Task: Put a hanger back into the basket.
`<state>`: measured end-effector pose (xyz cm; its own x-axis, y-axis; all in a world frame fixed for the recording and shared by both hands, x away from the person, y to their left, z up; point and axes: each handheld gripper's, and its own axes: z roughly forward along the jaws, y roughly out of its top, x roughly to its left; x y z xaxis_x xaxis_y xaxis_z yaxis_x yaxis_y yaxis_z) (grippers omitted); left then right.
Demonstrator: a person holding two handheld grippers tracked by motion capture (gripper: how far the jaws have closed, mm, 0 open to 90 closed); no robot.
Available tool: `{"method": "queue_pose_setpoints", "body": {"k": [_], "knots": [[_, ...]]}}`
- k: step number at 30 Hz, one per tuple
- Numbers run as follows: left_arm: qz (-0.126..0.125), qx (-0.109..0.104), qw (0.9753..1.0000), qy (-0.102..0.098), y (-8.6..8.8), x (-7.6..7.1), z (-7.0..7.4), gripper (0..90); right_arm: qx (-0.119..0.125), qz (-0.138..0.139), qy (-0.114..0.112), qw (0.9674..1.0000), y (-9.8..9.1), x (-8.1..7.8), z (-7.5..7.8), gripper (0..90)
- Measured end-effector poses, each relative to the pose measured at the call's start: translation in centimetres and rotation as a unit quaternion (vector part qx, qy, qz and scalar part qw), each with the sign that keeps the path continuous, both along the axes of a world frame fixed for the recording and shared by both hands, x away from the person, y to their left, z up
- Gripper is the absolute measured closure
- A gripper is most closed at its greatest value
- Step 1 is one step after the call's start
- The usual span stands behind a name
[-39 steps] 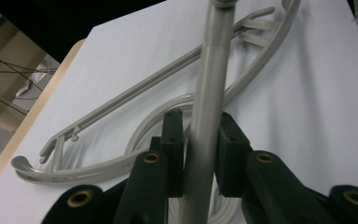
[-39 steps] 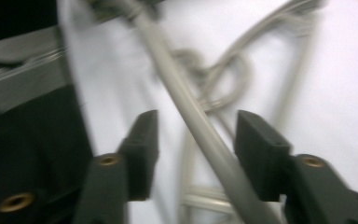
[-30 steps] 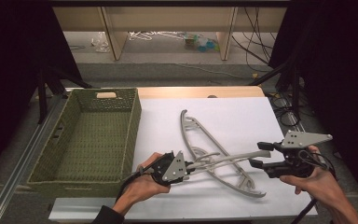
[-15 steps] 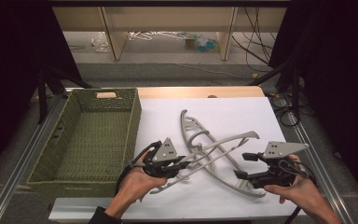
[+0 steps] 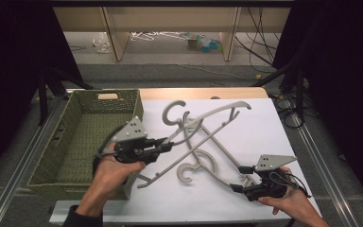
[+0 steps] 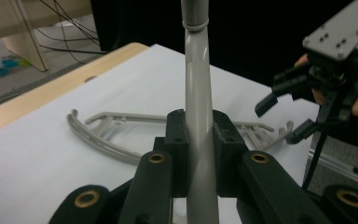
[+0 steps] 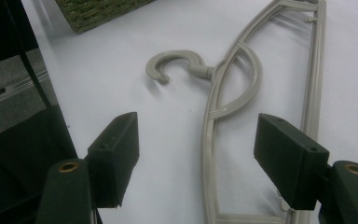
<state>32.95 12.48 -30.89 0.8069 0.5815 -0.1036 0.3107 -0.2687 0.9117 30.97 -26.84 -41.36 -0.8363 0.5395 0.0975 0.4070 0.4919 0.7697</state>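
Lifted one grey hanger toward the basket, second one waiting on the table.

Left gripper (image 5: 168,145) clamped shut on the arm of the raised hanger (image 5: 203,119), bar pinched squarely between both pads, hook end out ahead of the jaws, woven basket (image 5: 75,137) just behind. Best swung over the rim slowly, long end kept from snagging. Right gripper (image 7: 196,158) spread wide and just opened further, nothing pressed, lying hanger (image 7: 223,98) flat ahead, one bar between the jaws; best lowered squarely before closing.
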Motion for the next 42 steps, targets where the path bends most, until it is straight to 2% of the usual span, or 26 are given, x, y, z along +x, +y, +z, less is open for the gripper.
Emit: {"method": "queue_pose_setpoints", "body": {"k": [1,2,3,4,6,7,8,10,14,17,19,20,21,22,25,27,28,30,32,33,37,40,42], "knots": [[0.012,-0.002,0.9999,-0.003,1.0,0.1,1.0,79.0,0.003,-0.003,0.003,1.0,-0.1,0.0,0.0,31.4],[0.012,-0.002,0.9999,-0.003,1.0,0.1,1.0,79.0,0.003,-0.003,0.003,1.0,-0.1,0.0,0.0,31.4],[0.023,0.004,0.9997,-0.011,2.0,0.2,2.0,79.0,0.005,-0.004,0.003,1.0,-0.2,0.1,-0.1,31.4],[0.023,0.004,0.9997,-0.011,2.0,0.2,2.0,79.0,0.005,-0.004,0.003,1.0,-0.2,0.1,-0.1,31.4],[0.032,0.002,0.9993,-0.016,3.1,0.5,2.7,79.0,0.007,-0.009,0.007,0.9999,-0.3,0.1,-0.2,31.4],[0.048,0.001,0.9987,-0.016,4.1,0.8,3.0,79.1,0.008,-0.008,0.006,0.9999,-0.3,0.2,-0.3,31.3],[0.048,0.001,0.9987,-0.016,4.1,0.8,3.0,79.0,0.007,-0.008,0.006,0.9999,-0.3,0.1,-0.2,31.0],[0.063,0.009,0.9978,-0.018,5.2,1.2,3.1,79.1,0.007,-0.008,0.005,0.9999,-0.3,0.2,-0.2,30.5],[0.091,0.016,0.9956,-0.011,7.4,2.0,2.7,79.0,0.008,-0.011,0.003,0.9999,-0.4,0.2,-0.3,29.8],[0.109,0.019,0.9939,-0.006,8.9,2.6,2.2,79.1,0.009,-0.013,0.011,0.9998,-0.4,0.2,-0.3,29.5],[0.118,0.022,0.9927,-0.004,9.9,2.9,1.9,79.0,0.009,-0.013,0.007,0.9999,-0.4,0.2,-0.5,29.4],[0.128,0.021,0.9916,-0.003,10.8,3.2,1.7,79.0,0.009,-0.012,0.007,0.9999,-0.4,0.2,-0.5,29.3],[0.128,0.021,0.9916,-0.003,10.8,3.2,1.7,79.0,0.009,-0.012,0.007,0.9999,-0.4,0.2,-0.5,29.3],[0.137,0.022,0.9903,-0.004,11.9,3.5,1.5,79.0,0.01,-0.012,0.008,0.9998,-0.3,0.2,-0.5,29.1],[0.144,0.029,0.9891,-0.008,12.9,3.8,1.4,79.0,0.01,-0.011,0.009,0.9999,-0.4,0.2,-0.5,29.0],[0.158,0.039,0.9865,-0.014,14.5,4.1,1.2,79.0,0.008,-0.012,0.013,0.9998,-0.3,0.3,-0.6,28.5],[0.158,0.039,0.9865,-0.014,14.5,4.1,1.2,79.0,0.008,-0.012,0.013,0.9998,-0.3,0.3,-0.6,28.5],[0.165,0.041,0.9852,-0.022,15.9,4.3,0.8,79.0,0.007,-0.01,0.016,0.9998,-0.3,0.3,-0.7,28.5],[0.166,0.042,0.9849,-0.023,16.3,4.3,0.7,79.0,0.007,-0.01,0.019,0.9997,-0.3,0.3,-0.7,28.5],[0.17,0.048,0.984,-0.025,16.7,4.3,0.6,79.0,0.007,-0.011,0.019,0.9997,-0.3,0.3,-0.7,28.5],[0.179,0.055,0.9821,-0.013,17.8,4.2,-0.2,79.0,0.009,-0.013,0.021,0.9997,-0.3,0.3,-0.7,28.5],[0.182,0.058,0.9815,-0.013,18.7,4.2,-0.8,79.0,0.008,-0.012,0.021,0.9997,-0.3,0.3,-0.7,28.5],[0.182,0.061,0.9811,-0.02,19.3,4.3,-1.3,79.0,0.007,-0.009,0.017,0.9998,-0.3,0.3,-0.8,28.5]]}}
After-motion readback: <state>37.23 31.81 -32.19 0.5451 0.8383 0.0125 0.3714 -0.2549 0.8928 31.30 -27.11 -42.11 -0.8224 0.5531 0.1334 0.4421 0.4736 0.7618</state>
